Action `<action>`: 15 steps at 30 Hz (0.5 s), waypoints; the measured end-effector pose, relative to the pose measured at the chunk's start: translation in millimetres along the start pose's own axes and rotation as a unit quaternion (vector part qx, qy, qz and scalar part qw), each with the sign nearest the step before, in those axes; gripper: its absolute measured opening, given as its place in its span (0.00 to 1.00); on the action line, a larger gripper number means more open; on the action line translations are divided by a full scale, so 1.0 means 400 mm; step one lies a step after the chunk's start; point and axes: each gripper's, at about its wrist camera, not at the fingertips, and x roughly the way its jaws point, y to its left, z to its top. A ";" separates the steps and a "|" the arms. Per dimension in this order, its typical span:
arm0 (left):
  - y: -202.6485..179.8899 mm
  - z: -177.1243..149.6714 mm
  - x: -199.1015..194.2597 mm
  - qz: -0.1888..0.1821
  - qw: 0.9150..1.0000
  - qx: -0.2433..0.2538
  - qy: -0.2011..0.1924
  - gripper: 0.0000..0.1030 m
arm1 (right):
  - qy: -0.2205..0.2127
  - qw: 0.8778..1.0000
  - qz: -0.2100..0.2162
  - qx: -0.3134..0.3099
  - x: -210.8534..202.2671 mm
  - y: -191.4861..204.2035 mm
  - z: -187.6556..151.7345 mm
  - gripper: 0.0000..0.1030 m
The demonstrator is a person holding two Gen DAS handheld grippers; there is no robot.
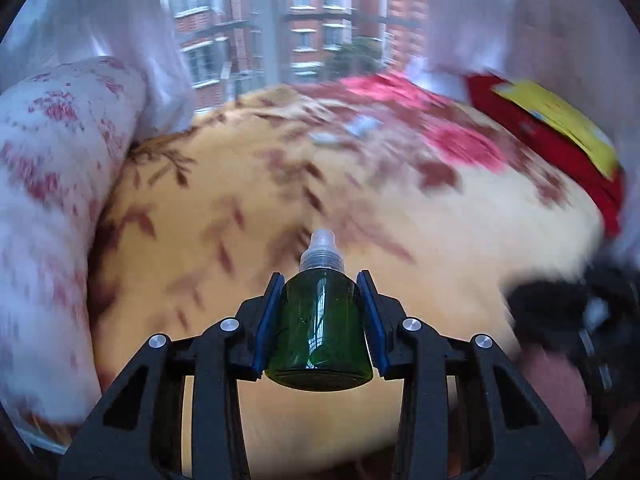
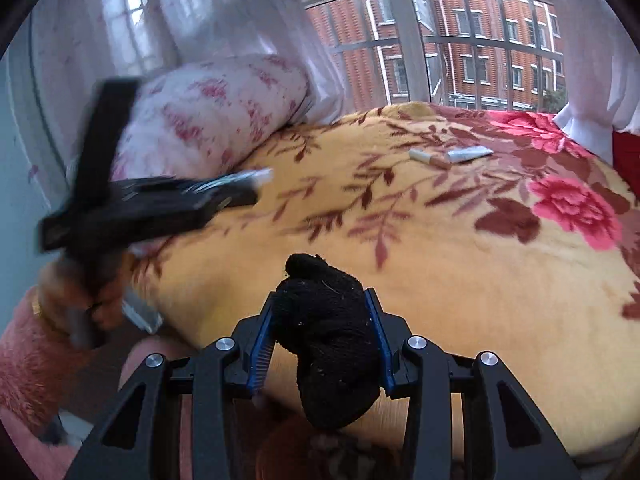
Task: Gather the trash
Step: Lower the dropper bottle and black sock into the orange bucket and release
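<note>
1. The yellow plush bed blanket with dark red leaves and pink flowers (image 2: 460, 264) filled most of the room in front of me, with a white pillow printed in red blossoms (image 2: 208, 120) propped at its window end.
2. The left gripper (image 1: 320, 312) was pinched on a small green translucent plastic bottle with a clear spray cap (image 1: 320, 320). Its blue pads pressed both sides and the cap pointed forward, away from the hand.
3. The right gripper (image 2: 326, 344) was clamped on a wadded black cloth bundle flecked with lint (image 2: 328, 340), which bulged out above and below the pads.
4. So both hands looked full, and I judged each load had to be dropped somewhere before anything more was picked up; no bin showed in either view.
5. Two small pieces still lay on the blanket towards the window: a white and tan cigarette-like stick (image 2: 430, 159) and, just beside it, a flattened silver-grey tube (image 2: 468, 154).
6. Both lay well ahead of the right gripper and off to its right, their long axes running roughly crosswise to its line of reach.
7. The right hand seemed to me the nearer one, since the left gripper was blurred off at that view's left edge.
</note>
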 end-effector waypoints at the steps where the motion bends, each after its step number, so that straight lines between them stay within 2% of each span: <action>1: -0.021 -0.044 -0.025 -0.009 1.000 0.006 0.002 0.36 | 0.011 1.000 -0.003 -0.004 -0.011 0.011 -0.029 0.41; 4: -0.085 -0.179 -0.067 -0.045 0.999 0.016 0.025 0.36 | 0.041 0.999 -0.013 -0.010 -0.025 0.036 -0.111 0.41; 7: -0.130 -0.295 -0.042 -0.078 0.995 0.008 0.067 0.36 | 0.076 0.997 -0.020 0.002 -0.008 0.047 -0.192 0.41; 10: -0.155 -0.398 0.044 -0.110 0.985 -0.029 0.129 0.36 | 0.114 0.993 -0.029 0.019 0.039 0.043 -0.257 0.41; 15: -0.181 -0.483 0.169 -0.108 0.973 -0.053 0.196 0.36 | 0.165 0.984 -0.048 0.049 0.121 0.017 -0.343 0.42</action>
